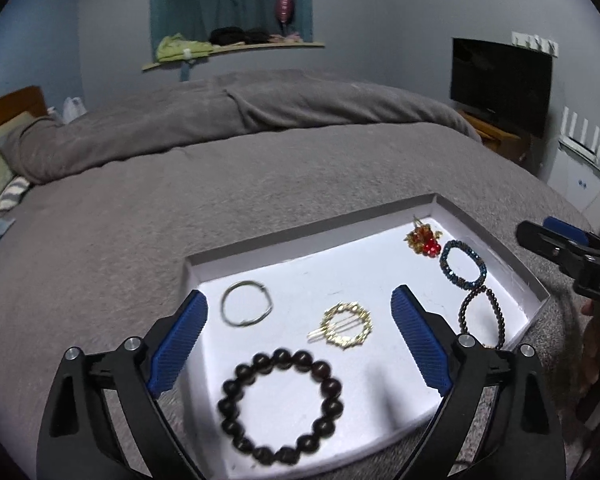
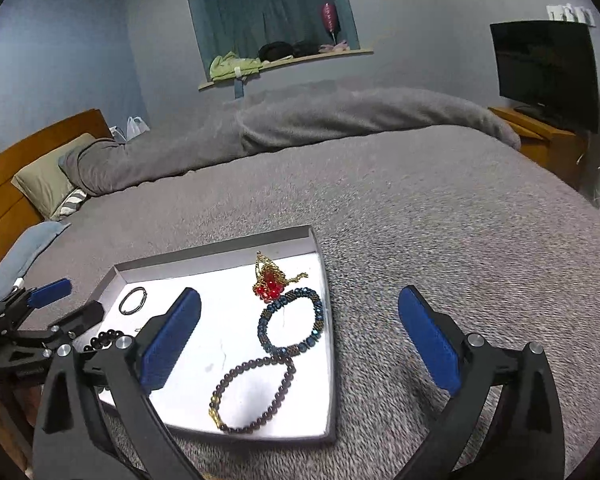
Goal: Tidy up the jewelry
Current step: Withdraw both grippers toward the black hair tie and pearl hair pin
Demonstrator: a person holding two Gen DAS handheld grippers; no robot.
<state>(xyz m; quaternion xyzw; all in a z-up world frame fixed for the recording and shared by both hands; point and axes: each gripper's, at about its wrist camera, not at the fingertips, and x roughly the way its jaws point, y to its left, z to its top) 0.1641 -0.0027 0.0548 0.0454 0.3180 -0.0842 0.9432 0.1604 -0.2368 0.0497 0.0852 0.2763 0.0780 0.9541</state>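
Resting on grey bedspread point(image 1: 120, 240): white tray point(image 1: 496, 240) holding dark bead bracelet point(image 1: 280, 400), gold clip point(image 1: 346, 324), silver ring point(image 1: 246, 304), red brooch point(image 2: 268, 286), blue bracelet point(image 2: 292, 322), purple strand point(image 2: 252, 392). Left gripper point(image 1: 300, 344) wide open, empty, bead bracelet at 6 o'clock. Right gripper point(image 2: 300, 344) likewise spread, empty, purple strand at 8 o'clock.

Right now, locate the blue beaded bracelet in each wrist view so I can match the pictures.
Left wrist view: the blue beaded bracelet lies at the right end of the white tray, below the red and gold piece.
Right wrist view: it sits mid-frame near the tray's right wall, between the open right gripper's fingers.
Shared landmark: the red and gold piece, just beyond the bracelet in both.
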